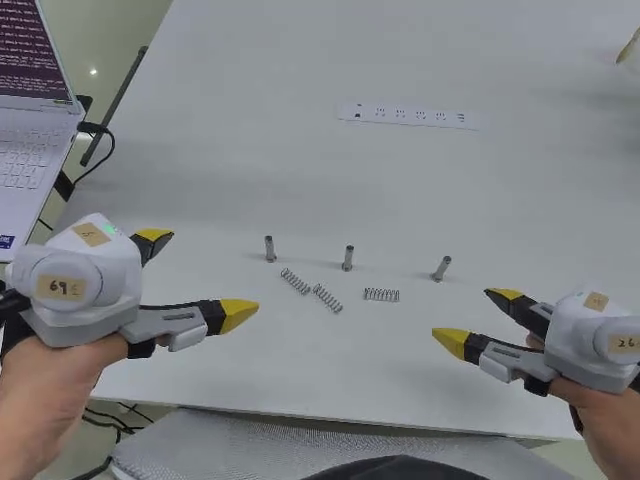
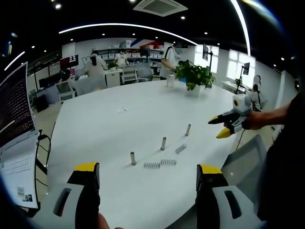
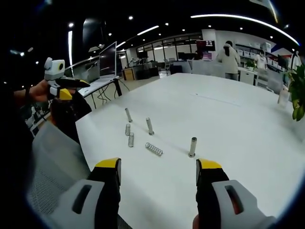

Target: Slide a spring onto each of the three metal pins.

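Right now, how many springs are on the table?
3, lying loose on the table: left spring, middle spring, right spring. None seems hidden.

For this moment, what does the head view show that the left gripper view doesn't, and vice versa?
Head view: the power strip, sockets plain. Left gripper view: a potted plant and people beyond the table. Both: three pins, three loose springs, the laptop, the left hand-held gripper and right hand-held gripper, both open.
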